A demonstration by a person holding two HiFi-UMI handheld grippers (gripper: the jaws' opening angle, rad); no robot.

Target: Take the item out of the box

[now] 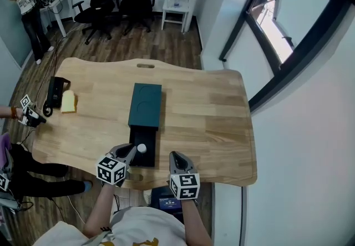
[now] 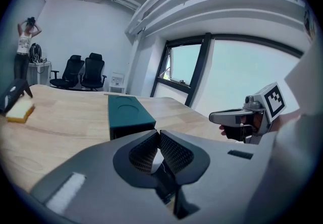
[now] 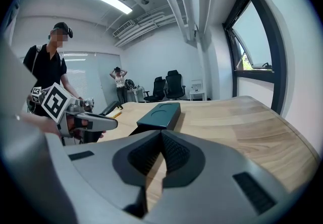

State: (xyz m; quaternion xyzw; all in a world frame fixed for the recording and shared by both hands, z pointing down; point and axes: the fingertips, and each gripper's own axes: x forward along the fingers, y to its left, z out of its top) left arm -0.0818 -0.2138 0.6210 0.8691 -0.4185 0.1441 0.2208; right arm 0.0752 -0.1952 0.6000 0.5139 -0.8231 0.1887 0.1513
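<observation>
Sitting in tray (image 1: 147,136) slid from green box (image 1: 145,103): small white ball (image 1: 141,148). Looks light, smooth, apt to roll; pinch across middle. Left gripper (image 1: 130,152) beside ball, right gripper (image 1: 177,157) nearby, both pinched together, empty.

Box (image 1: 145,101) lies flat near the middle of the wooden table (image 1: 222,112), long axis running from the far side towards the near edge. Outer sleeve (image 1: 147,113): dark teal, rectangular, matte, two shallow round impressions pressed into its top face, one behind the other. Box is open: a black inner tray (image 1: 145,159) is slid out of the sleeve's near end and reaches almost to the table's near edge. Item (image 1: 141,148): small, white, rounded, ball-like, sitting in the exposed tray about midway along it, uncovered. Finer detail of the item too small to make out from the head view.
</observation>
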